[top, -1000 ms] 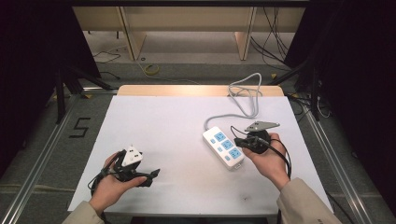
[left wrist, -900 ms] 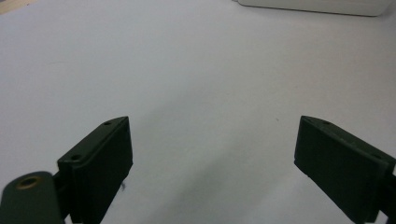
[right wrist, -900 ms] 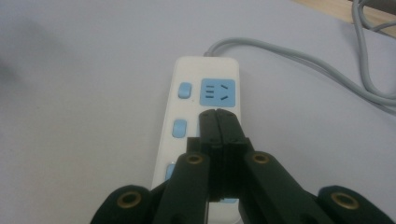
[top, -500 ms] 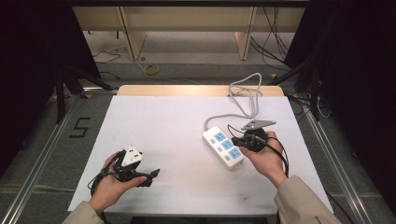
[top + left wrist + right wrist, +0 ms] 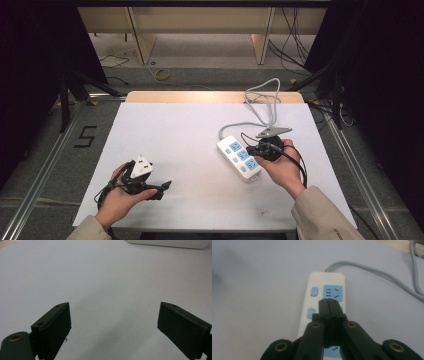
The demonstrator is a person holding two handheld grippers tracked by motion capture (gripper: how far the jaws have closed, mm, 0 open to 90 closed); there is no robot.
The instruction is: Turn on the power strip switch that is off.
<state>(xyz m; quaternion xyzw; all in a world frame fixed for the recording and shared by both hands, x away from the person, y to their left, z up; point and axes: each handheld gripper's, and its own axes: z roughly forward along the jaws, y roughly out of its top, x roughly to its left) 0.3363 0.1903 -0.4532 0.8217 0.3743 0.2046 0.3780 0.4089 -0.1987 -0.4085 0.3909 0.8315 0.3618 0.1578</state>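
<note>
A white power strip (image 5: pixel 239 158) with blue sockets and blue buttons lies right of the table's middle, and its grey cable (image 5: pixel 262 102) loops off toward the far edge. My right gripper (image 5: pixel 251 149) is shut with nothing between its jaws. In the right gripper view its tips (image 5: pixel 328 302) sit over the middle socket of the power strip (image 5: pixel 314 307); I cannot tell whether they touch it. My left gripper (image 5: pixel 163 190) rests low at the near left, open and empty. In the left gripper view its jaws (image 5: pixel 113 306) stand wide apart over bare table.
The white table top (image 5: pixel 185 130) has free room across its middle and far left. Its wooden far edge (image 5: pixel 200 96) borders a floor with loose cables (image 5: pixel 161 75). Metal rails (image 5: pixel 47 160) run along both sides. The strip's side (image 5: pixel 167 243) shows far ahead in the left gripper view.
My right gripper has edged a little to the left, farther over the power strip, still shut. The left hand and its gripper have stayed put.
</note>
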